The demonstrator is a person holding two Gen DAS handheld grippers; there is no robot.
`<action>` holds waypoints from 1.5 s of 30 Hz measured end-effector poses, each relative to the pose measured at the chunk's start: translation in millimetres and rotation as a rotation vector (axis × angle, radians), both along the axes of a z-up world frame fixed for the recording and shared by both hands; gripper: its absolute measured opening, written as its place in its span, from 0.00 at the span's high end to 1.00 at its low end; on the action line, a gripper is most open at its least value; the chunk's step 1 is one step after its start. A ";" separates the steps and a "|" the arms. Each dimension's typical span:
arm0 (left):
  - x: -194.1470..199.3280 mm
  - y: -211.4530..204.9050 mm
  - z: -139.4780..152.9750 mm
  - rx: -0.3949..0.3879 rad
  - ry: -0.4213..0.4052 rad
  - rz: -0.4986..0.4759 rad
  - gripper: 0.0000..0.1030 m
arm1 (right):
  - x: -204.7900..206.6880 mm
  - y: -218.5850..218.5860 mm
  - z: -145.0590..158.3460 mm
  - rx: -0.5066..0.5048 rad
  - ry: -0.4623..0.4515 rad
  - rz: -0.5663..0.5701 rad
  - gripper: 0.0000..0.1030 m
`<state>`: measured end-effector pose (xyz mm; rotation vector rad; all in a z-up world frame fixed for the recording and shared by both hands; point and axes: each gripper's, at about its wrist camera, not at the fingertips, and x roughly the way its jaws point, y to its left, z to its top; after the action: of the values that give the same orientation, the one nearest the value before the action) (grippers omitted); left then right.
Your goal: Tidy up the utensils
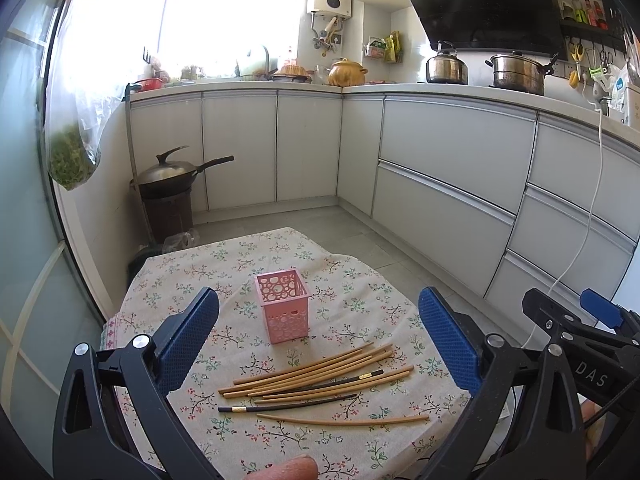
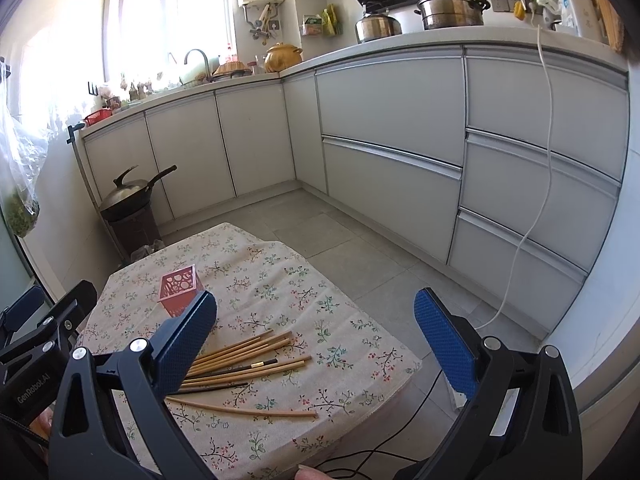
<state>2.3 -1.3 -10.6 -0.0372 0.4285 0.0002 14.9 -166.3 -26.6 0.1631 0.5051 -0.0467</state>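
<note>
A pink perforated holder (image 1: 283, 305) (image 2: 180, 289) stands upright near the middle of a small table with a floral cloth (image 1: 352, 304) (image 2: 280, 280). Several wooden chopsticks (image 1: 320, 372) (image 2: 244, 356) lie loose in front of it, with two dark ones (image 1: 288, 404) among them. My left gripper (image 1: 318, 320) hovers open above the table, the holder and chopsticks showing between its blue pads. My right gripper (image 2: 316, 320) is open too, over the table's right side; its left pad (image 2: 184, 344) covers part of the chopstick pile. Neither holds anything.
White kitchen cabinets (image 1: 440, 168) wrap around the back and right. A lidded wok (image 1: 172, 172) sits on a dark stand by the table's far left corner. A white cable (image 2: 540, 200) hangs down the drawers to the floor. A bag of greens (image 1: 72, 160) hangs at left.
</note>
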 end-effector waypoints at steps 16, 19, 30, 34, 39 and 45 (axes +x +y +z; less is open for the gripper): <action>0.1 1.3 -4.9 0.001 0.007 -0.004 0.07 | 0.9 -1.1 -2.1 0.008 0.006 -0.002 0.06; 0.9 1.5 -4.2 0.001 0.009 -0.004 0.07 | 0.8 -1.5 -2.4 0.008 0.007 -0.002 0.06; 0.9 1.1 -2.5 0.005 0.011 -0.005 0.07 | 1.1 -1.6 -3.5 0.009 0.013 -0.003 0.06; 0.8 0.9 -2.8 0.006 0.012 -0.004 0.07 | 1.7 -2.0 -3.3 0.009 0.014 -0.003 0.06; 0.9 0.8 -2.5 0.007 0.013 -0.004 0.07 | 1.6 -1.7 -4.8 0.013 0.019 -0.005 0.06; 1.1 0.4 -2.4 0.006 0.014 -0.005 0.07 | 1.9 -2.0 -4.8 0.013 0.020 -0.005 0.06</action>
<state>3.4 -0.9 -13.0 -0.0305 0.4426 -0.0030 16.8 -168.4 -31.4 0.1769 0.5251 -0.0502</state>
